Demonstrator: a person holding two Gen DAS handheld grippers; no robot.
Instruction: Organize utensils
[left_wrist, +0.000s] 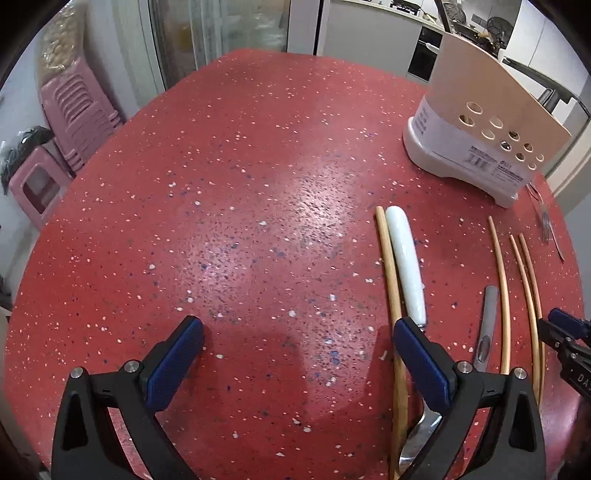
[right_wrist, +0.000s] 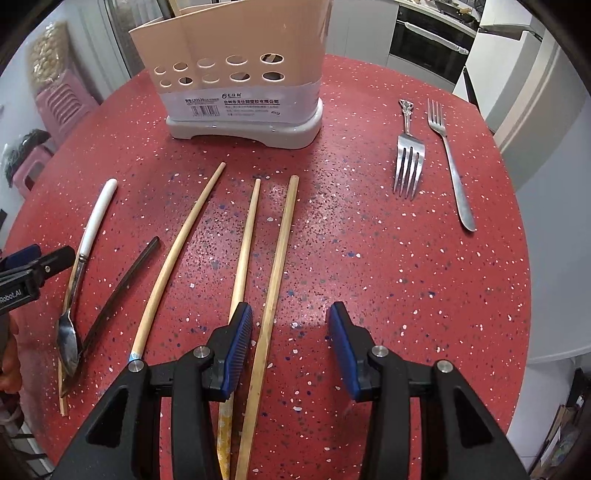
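Chopsticks (right_wrist: 275, 266), spoons (right_wrist: 79, 280) and forks (right_wrist: 408, 166) lie loose on my red surface (right_wrist: 369, 258), holder (right_wrist: 236, 81) beyond. Both my hand-held grippers, left (left_wrist: 297, 354) and right (right_wrist: 290, 350), released. Risk: thin sticks rolling, slipping when pinched.

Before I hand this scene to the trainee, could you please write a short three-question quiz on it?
1. True or false: both forks point their tines toward the utensil holder.
2. How many forks lie on the red table?
3. The right gripper is: A) shut on a chopstick, B) open.

Key:
1. False: the ornate fork points its tines away; the plain fork points toward it.
2. Two.
3. B; a wooden chopstick lies between its fingers.
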